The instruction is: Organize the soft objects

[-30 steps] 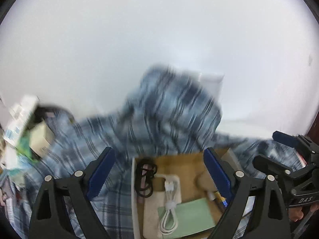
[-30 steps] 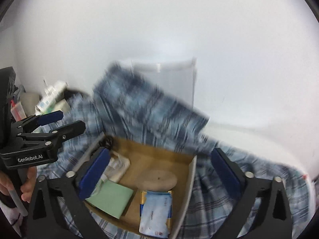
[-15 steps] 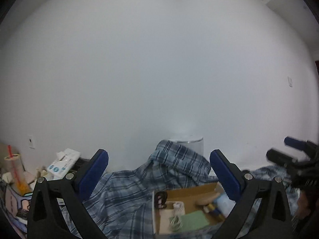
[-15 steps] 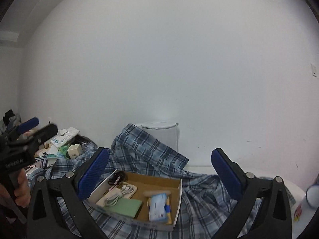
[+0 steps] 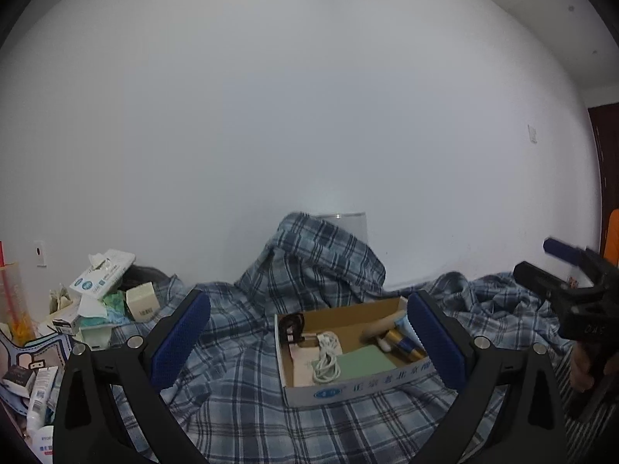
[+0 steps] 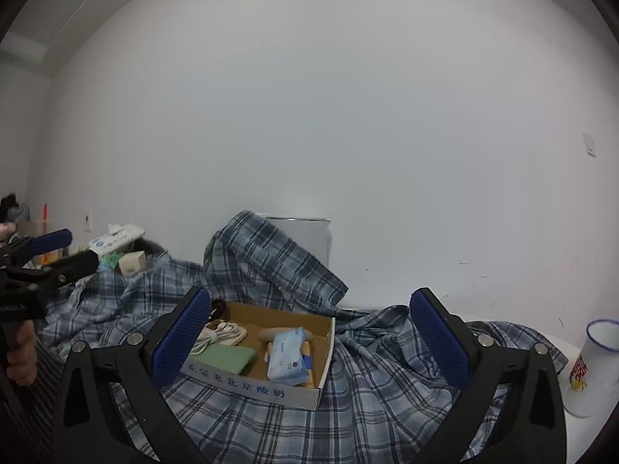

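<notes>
A blue plaid shirt [image 5: 309, 270] lies rumpled over the surface and over a white appliance at the back; it also shows in the right wrist view [image 6: 271, 263]. An open cardboard box [image 5: 350, 386] rests on the shirt, holding a white cable, a green pad and a tissue pack [image 6: 286, 359]. My left gripper [image 5: 309, 340] is open and empty, raised in front of the box. My right gripper [image 6: 309, 340] is open and empty, also in front of the box [image 6: 251, 386].
A pile of tissue packs and small boxes [image 5: 100, 290] sits at the left. A white enamel mug [image 6: 595, 363] stands at the right edge. A white wall is close behind. A white appliance [image 6: 305, 239] stands under the shirt.
Both grippers have pulled back and up from the box and shirt. The box and shirt now look smaller and farther, and the view has steadied.
</notes>
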`<state>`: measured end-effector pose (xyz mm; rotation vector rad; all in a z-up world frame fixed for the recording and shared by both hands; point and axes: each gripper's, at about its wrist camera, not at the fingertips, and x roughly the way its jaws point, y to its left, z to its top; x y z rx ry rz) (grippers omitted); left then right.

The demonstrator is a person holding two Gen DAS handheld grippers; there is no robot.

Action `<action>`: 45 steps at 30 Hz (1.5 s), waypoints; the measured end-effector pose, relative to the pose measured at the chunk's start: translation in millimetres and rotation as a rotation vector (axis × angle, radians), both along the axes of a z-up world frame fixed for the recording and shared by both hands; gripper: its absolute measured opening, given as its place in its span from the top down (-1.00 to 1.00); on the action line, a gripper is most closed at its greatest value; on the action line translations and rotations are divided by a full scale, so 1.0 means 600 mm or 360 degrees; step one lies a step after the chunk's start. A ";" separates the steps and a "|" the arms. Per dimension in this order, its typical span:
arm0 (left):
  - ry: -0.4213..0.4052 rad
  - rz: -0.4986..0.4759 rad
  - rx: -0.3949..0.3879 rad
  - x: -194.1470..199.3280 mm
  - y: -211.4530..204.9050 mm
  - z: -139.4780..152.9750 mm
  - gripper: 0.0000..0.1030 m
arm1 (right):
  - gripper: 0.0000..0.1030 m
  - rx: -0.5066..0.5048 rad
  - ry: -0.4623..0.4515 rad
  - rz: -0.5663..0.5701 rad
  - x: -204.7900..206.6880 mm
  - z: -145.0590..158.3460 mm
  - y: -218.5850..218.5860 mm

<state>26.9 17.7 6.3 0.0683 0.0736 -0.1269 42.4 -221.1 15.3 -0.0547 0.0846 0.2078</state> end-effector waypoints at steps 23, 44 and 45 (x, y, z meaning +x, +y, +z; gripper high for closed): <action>0.0092 0.0049 0.0027 0.013 -0.006 -0.012 -1.00 | -0.99 0.0082 0.0129 -0.0061 0.022 -0.007 -0.027; 0.0115 0.0085 0.0046 0.019 -0.009 -0.014 -1.00 | -0.99 0.0023 0.0058 -0.0045 0.013 -0.003 -0.016; 0.0111 0.0089 0.0044 0.019 -0.008 -0.014 -1.00 | -0.99 0.0021 0.0056 -0.0045 0.013 -0.003 -0.016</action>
